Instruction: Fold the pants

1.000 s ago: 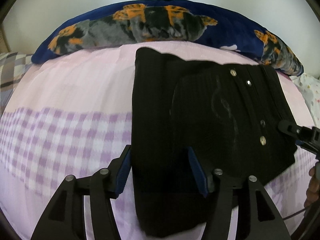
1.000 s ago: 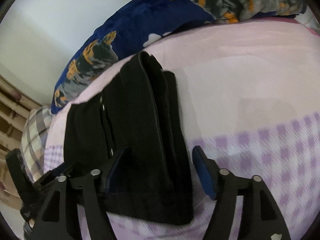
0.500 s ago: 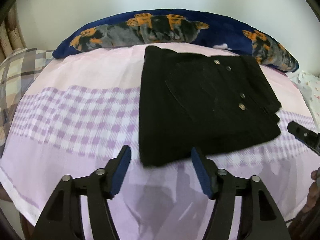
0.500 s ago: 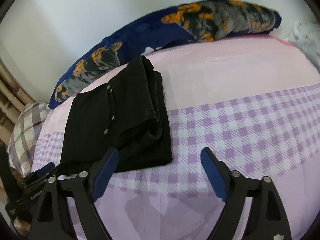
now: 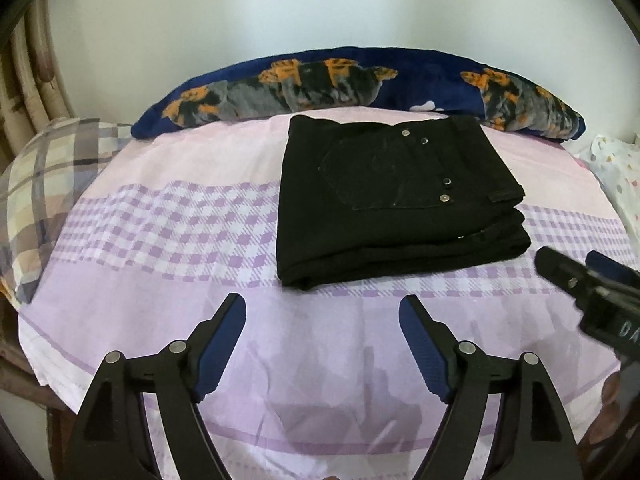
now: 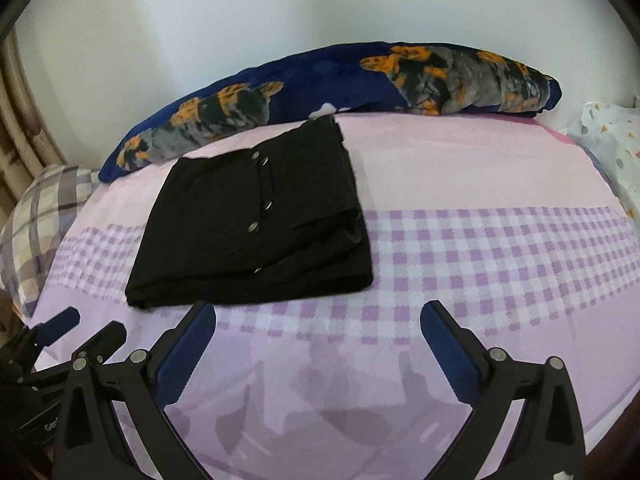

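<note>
The black pants [image 5: 396, 196] lie folded into a flat rectangle on the pink and purple checked bed sheet [image 5: 160, 240], metal rivets facing up. In the right wrist view the same pants [image 6: 256, 220] sit left of centre. My left gripper [image 5: 323, 308] hovers above the sheet in front of the bundle, its jaws opening with nothing between them. My right gripper [image 6: 318, 314] hangs in front of the bundle's near right corner, jaws opening wide and empty. The right gripper [image 5: 580, 280] also shows at the right edge of the left wrist view, and the left gripper [image 6: 80, 332] at the lower left of the right wrist view.
A dark blue blanket [image 5: 360, 84] with orange and grey print lies rolled along the wall behind the pants. A plaid pillow [image 5: 44, 184] sits at the left, a white dotted cloth [image 5: 616, 168] at the right. Rattan furniture [image 5: 28, 72] stands at far left.
Both grippers let go of the folded pants, drew back toward the bed's near edge and rose. Their jaws widened. The pants stayed put.
</note>
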Demonstrator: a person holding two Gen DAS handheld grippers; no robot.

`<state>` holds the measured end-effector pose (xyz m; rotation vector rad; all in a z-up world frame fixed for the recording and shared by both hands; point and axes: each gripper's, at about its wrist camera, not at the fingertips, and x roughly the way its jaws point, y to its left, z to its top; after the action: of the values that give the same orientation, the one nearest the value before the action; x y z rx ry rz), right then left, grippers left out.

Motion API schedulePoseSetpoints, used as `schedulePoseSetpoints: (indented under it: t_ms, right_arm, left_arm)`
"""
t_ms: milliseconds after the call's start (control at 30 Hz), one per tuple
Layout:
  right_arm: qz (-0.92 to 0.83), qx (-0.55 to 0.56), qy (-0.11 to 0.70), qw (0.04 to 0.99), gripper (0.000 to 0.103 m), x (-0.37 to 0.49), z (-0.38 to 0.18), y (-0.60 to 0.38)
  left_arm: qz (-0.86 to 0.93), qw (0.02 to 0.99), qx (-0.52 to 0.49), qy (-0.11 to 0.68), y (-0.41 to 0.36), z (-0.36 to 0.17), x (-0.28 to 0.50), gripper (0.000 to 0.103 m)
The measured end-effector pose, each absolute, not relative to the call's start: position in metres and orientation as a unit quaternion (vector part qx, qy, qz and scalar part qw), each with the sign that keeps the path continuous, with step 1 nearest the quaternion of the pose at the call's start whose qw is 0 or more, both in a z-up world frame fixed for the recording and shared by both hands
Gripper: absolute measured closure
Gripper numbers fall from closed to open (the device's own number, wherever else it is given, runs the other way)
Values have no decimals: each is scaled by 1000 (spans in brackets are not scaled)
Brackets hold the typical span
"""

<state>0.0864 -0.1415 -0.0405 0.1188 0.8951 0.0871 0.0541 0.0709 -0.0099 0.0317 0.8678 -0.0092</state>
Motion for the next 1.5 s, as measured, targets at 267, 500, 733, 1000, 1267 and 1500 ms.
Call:
schedulePoseSetpoints:
  t_ms: [267, 500, 733, 1000, 1267, 1500]
  right_arm:
    - [42, 31, 420, 906, 1, 81, -38, -131]
    - [41, 34, 429, 902, 1, 82, -43, -132]
    - [41, 34, 430, 901, 1, 83, -44, -133]
    - [43, 34, 431, 900, 1, 83, -45, -132]
    - [44, 33, 432, 900, 1, 82, -47, -130]
    - [45, 30, 435, 899, 1, 82, -48, -129]
  left_arm:
    - [13, 907, 21, 420, 68, -6, 49, 24]
    - [23, 907, 25, 420, 67, -7, 47, 24]
    - [23, 907, 26, 419, 68, -6, 47, 24]
    - [27, 908, 25, 418, 70, -6, 46, 24]
    - [26, 908, 25, 418, 70, -6, 46, 24]
    - [27, 907, 26, 419, 71, -6, 45, 24]
